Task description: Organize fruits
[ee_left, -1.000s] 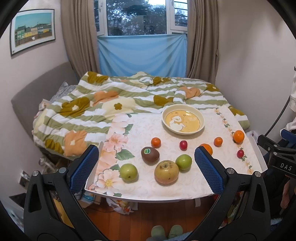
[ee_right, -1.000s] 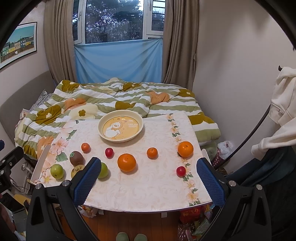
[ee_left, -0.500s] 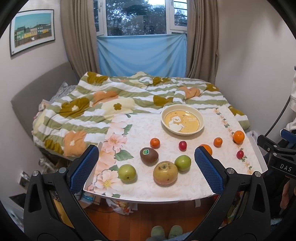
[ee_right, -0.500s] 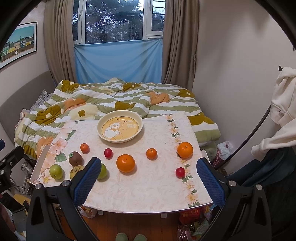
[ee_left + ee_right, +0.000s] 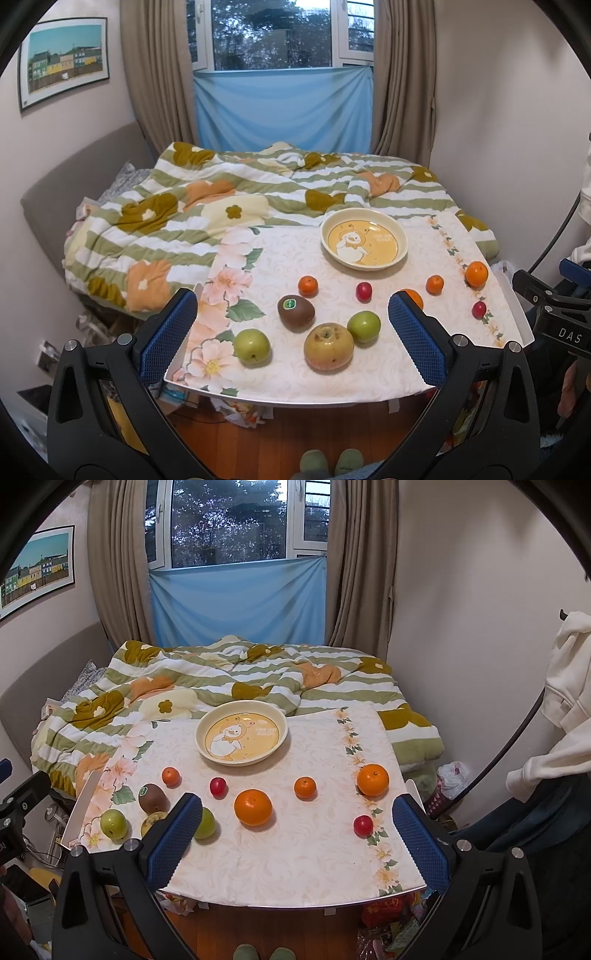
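Both tools, left tool (image 5: 291,325) and right tool (image 5: 297,823), hover spread, empty, above fruits (image 5: 328,346) on the table (image 5: 295,864).

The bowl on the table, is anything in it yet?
Empty. The bowl shows only its printed cartoon inside; every fruit lies on the table.

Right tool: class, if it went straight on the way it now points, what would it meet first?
Probably the large orange, which sits nearest the middle of the open right tool view, on the table. Depth is unclear through the fisheye, so it might pass above the fruit toward the bowl.
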Action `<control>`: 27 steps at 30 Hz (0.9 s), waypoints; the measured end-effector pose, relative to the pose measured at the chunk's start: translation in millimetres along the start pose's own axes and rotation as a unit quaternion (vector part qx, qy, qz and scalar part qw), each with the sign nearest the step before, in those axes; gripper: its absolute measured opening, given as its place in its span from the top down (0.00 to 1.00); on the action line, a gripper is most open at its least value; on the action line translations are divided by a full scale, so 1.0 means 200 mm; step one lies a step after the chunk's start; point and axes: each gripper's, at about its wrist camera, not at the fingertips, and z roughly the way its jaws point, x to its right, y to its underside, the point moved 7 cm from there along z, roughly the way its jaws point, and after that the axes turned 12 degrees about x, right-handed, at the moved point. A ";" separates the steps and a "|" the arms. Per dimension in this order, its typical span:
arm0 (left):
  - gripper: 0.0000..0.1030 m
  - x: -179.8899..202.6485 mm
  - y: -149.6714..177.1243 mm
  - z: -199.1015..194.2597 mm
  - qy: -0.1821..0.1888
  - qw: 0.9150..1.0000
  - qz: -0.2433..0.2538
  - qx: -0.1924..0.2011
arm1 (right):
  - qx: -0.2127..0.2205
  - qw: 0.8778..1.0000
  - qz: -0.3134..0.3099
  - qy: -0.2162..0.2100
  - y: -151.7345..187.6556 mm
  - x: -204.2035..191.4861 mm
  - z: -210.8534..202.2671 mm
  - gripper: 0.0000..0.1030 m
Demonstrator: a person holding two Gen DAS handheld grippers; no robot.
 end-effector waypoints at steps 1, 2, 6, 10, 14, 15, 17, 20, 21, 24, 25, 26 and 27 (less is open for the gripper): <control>0.00 0.00 0.00 0.00 0.000 1.000 0.000 0.000 | 0.000 1.000 0.001 0.000 0.00 0.00 0.00 0.00; 0.00 0.00 0.00 0.00 0.000 1.000 0.000 0.000 | 0.000 1.000 0.001 0.000 0.00 0.00 0.00 0.00; 0.00 0.01 0.00 0.01 0.002 1.000 0.000 -0.002 | -0.002 1.000 -0.003 0.000 -0.01 0.00 0.00 0.00; 0.00 0.03 0.00 0.03 0.005 1.000 0.001 -0.006 | -0.004 1.000 -0.004 -0.001 0.00 0.01 0.05 0.00; 0.00 0.03 0.00 0.04 0.005 1.000 0.001 -0.006 | -0.003 1.000 -0.003 -0.001 0.00 0.01 0.05 0.00; 0.00 0.03 -0.01 0.04 0.005 1.000 0.001 -0.006 | -0.004 1.000 -0.004 0.000 0.00 0.01 0.05 0.00; 0.00 0.03 -0.01 0.04 0.005 1.000 0.000 -0.006 | -0.004 1.000 -0.004 0.000 0.00 0.01 0.04 0.00; 0.00 0.04 -0.01 0.04 0.005 1.000 0.000 -0.007 | -0.004 1.000 -0.003 0.000 0.00 0.01 0.05 0.00; 0.00 0.04 -0.01 0.04 0.005 1.000 0.001 -0.007 | -0.003 1.000 -0.003 0.000 0.00 0.01 0.05 0.00; 0.00 0.04 -0.01 0.04 0.005 1.000 0.000 -0.007 | -0.003 1.000 -0.004 -0.001 0.00 0.01 0.04 0.00; 0.00 0.04 -0.01 0.04 0.005 1.000 0.001 -0.007 | -0.003 1.000 -0.003 -0.001 0.00 0.01 0.05 0.00; 0.00 0.04 -0.01 0.04 0.005 1.000 0.001 -0.006 | -0.004 1.000 -0.003 -0.001 0.00 0.01 0.04 0.00; 0.00 0.04 -0.01 0.04 0.005 1.000 0.001 -0.007 | -0.004 1.000 -0.003 -0.001 0.00 0.01 0.04 0.00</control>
